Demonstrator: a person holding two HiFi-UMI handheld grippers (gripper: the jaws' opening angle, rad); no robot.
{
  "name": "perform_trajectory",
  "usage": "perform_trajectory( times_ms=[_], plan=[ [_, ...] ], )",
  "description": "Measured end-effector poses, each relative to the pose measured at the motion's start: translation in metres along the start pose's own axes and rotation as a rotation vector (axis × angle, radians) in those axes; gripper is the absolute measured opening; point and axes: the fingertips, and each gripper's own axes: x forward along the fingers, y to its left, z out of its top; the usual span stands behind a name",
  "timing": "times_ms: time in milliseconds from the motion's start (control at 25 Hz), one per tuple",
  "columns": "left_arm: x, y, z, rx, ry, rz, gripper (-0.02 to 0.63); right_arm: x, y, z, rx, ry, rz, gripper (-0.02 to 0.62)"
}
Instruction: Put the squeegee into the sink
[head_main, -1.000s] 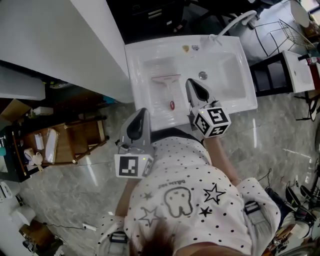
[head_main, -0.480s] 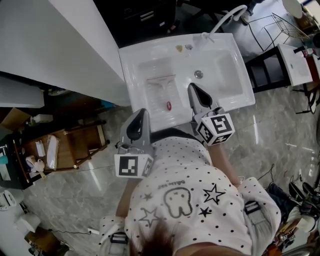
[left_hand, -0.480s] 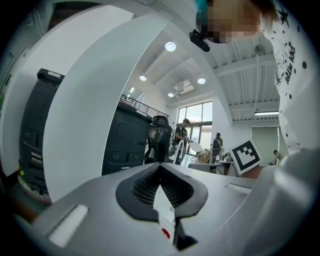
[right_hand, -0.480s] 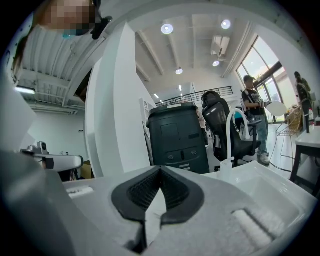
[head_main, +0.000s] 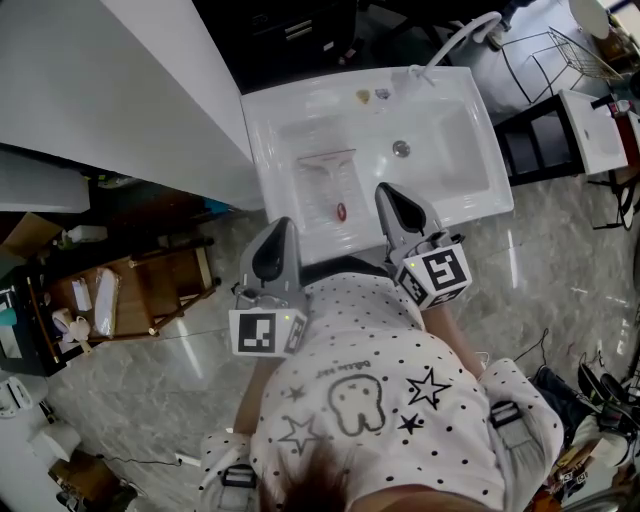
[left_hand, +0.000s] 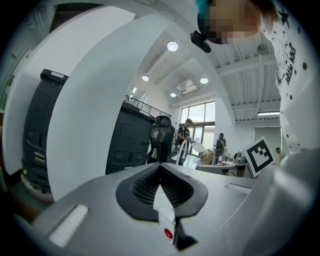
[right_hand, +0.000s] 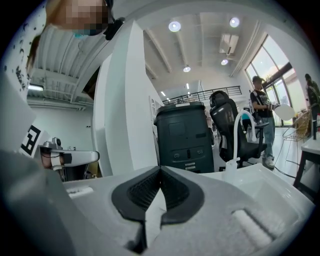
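Left gripper (head_main: 280, 232): jaws together, nothing between the pads. Points level toward the front rim of the sink (head_main: 275, 130), with the tip just short of it. Its marker cube (head_main: 265, 332) sits against the person's dotted shirt (head_main: 370, 390).

Right gripper (head_main: 385, 192): jaws also closed and empty. The tip is over the sink's front rim, angled slightly down.

Squeegee (head_main: 332, 180) lies flat inside the basin, in its left part, held by neither gripper. The blade end is toward the far side and the handle, with a red dot, toward the person. It lies between the two gripper tips as seen from above, nearer the right one but apart from it. The left gripper view shows the red-dot handle through the gap under its closed pads.

Drain (head_main: 401, 148) is right of the squeegee. Faucet (head_main: 455, 40) arches over the far right corner. White panel (head_main: 120, 90) stands left of the sink, and a wire rack (head_main: 575, 55) is at far right.
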Motion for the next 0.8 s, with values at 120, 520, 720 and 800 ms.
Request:
perform_trajectory(
  times_ms=[120,520,720,800],
  plan=[
    [0.002,0.003,-0.001,-0.004,0.003,0.002,0.002,-0.005,0.001,-0.004,0.011,0.009,0.002,-0.005],
    [0.005,0.006,-0.003,-0.009,0.015,0.000,0.002,-0.011,0.012,0.007,0.031,-0.035,0.010,-0.005],
    [0.006,0.009,-0.002,-0.013,0.017,0.005,0.002,-0.010,0.019,0.006,0.037,-0.034,0.021,-0.005],
    [0.006,0.010,-0.003,-0.016,0.019,0.005,0.002,-0.011,0.018,0.004,0.043,-0.031,0.013,-0.005]
  ],
)
